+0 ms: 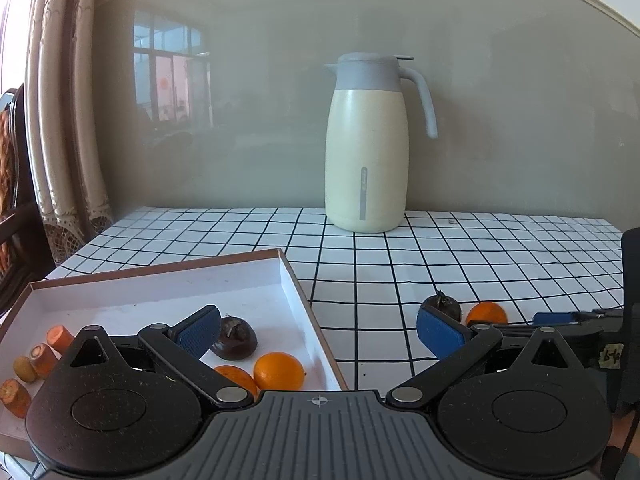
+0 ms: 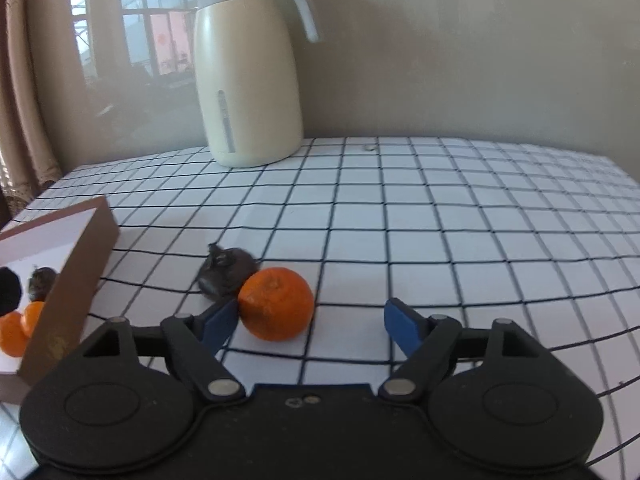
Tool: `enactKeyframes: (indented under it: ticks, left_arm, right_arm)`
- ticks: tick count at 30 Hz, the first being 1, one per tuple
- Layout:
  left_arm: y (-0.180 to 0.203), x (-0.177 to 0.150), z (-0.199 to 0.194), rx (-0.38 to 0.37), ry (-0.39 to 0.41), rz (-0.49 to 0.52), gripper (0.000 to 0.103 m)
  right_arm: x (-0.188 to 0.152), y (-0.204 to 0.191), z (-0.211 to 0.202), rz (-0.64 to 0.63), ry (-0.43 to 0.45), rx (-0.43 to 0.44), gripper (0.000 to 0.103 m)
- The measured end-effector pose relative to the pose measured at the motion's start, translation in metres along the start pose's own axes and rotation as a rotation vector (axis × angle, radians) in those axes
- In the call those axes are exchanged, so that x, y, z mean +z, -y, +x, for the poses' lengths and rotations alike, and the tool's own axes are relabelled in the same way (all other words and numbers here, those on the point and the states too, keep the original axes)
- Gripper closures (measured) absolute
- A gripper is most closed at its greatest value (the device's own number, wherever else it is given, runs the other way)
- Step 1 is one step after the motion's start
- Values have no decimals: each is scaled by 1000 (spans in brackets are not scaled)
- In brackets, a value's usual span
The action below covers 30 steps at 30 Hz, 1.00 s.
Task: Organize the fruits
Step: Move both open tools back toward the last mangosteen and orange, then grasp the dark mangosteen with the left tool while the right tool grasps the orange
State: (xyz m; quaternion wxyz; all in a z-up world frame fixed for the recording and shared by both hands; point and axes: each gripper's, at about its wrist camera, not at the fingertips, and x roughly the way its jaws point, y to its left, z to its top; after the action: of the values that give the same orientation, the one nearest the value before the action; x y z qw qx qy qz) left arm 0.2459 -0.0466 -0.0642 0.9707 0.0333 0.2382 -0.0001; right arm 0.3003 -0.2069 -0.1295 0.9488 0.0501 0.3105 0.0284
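Observation:
A brown box with a white inside point(image 1: 160, 268) sits at the left and holds two oranges point(image 1: 278, 372), a dark round fruit point(image 1: 236, 340), carrot pieces point(image 1: 42, 360) and a kiwi point(image 1: 25, 369). My left gripper point(image 1: 316, 320) is open, one finger over the box and the other over the tablecloth, with nothing between them. On the cloth to the right lie a loose orange point(image 2: 276, 304) and, behind it, another dark fruit point(image 2: 226, 272). My right gripper point(image 2: 312, 308) is open around that orange, which sits against the left pad and well apart from the right pad.
A cream and grey thermos jug point(image 1: 366, 152) stands at the back of the checked tablecloth point(image 2: 440, 220) by the wall. The box's brown side wall point(image 2: 68, 280) stands just left of my right gripper. A curtain point(image 1: 60, 120) hangs at the far left.

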Motion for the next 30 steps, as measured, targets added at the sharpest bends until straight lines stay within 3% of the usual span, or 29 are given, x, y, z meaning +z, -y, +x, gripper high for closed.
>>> enactKeyframes:
  ticks: [8,12,21,30]
  left_arm:
    - [16,2,7,-34,-3,22,0]
    - [33,4,15,-60,-8,48,0]
    - [61,8,39,-70,-8,84,0]
    - [51,12,51,-42,-24,64,0]
  right_arm:
    - [-6,43,-10,75,12,-84,30]
    - [-4,57,-16,138,36,-17,33]
    - [2,49,-9,112,41,81,34]
    - [8,36,15,53,-2,14,37]
